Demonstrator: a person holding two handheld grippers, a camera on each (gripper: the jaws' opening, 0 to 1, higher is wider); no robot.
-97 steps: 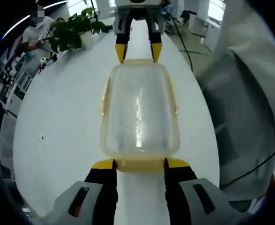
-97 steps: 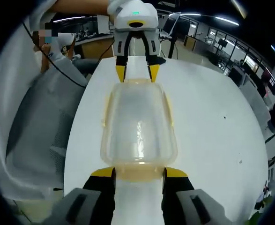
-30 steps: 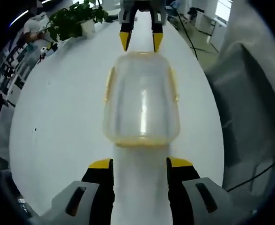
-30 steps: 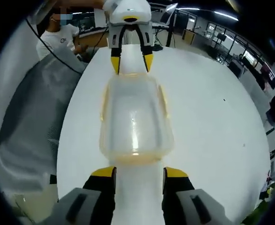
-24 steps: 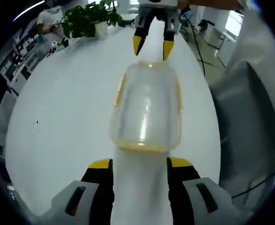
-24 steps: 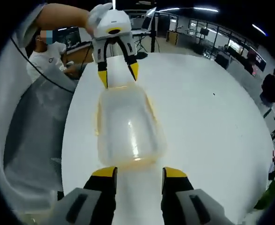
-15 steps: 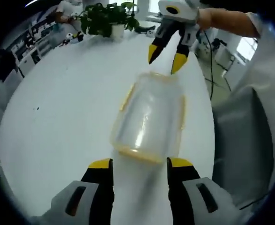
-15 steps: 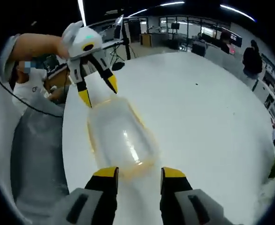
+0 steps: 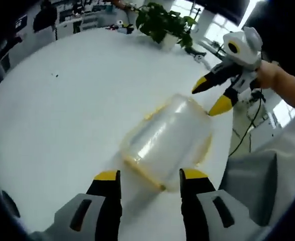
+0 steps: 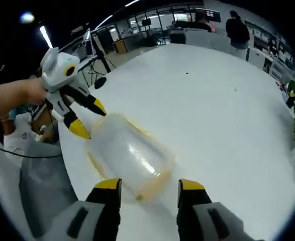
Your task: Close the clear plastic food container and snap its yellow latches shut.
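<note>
Lying lidded on the white table (image 9: 62, 115), food container (image 9: 165, 138); both grippers' fingers spread, empty; potted plant (image 9: 162, 22) beyond.

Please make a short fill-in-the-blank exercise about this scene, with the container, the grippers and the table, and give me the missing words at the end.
1. The clear container lies on a table whose colour is ____.
2. The trim along the container's edge is ____ in colour.
3. In the left gripper view, a ____ plant stands at the far side of the table.
4. Both the left gripper and the right gripper have their jaws ____, holding nothing.

Missing words: white; yellow; green; open
</note>
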